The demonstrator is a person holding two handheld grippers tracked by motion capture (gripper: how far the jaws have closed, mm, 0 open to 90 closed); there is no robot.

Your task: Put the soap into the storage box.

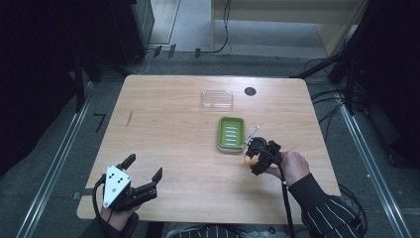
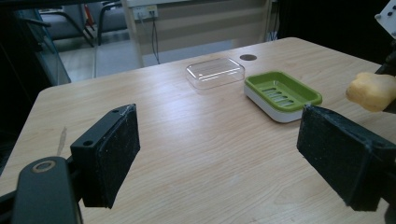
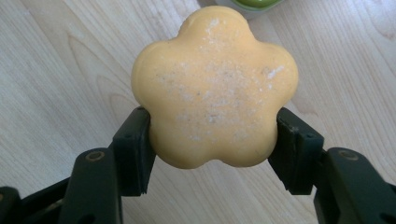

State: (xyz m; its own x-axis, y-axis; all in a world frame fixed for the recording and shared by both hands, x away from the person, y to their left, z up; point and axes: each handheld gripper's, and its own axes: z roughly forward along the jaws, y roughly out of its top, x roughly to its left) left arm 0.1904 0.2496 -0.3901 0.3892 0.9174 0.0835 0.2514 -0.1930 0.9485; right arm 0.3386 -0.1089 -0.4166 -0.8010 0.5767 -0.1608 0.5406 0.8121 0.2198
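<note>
Yellow flower-shaped soap (image 3: 215,88) between right tongs (image 3: 212,149), pads (image 3: 135,149) tight.

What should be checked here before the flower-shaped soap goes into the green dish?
1. Grip on the soap: ok. The right tool has a jaw pressed on each side of it.
2. Soap off the table: ok. In the left gripper view it hangs above the wood.
3. Green soap dish free: ok. Nothing lies on its ribbed insert.
4. Path to the dish: ok. The soap is just beside the dish's near corner.
5. Clear lid out of the way: ok. It lies apart, behind the dish.
6. Left tool: ok. Open, far from the dish.
</note>
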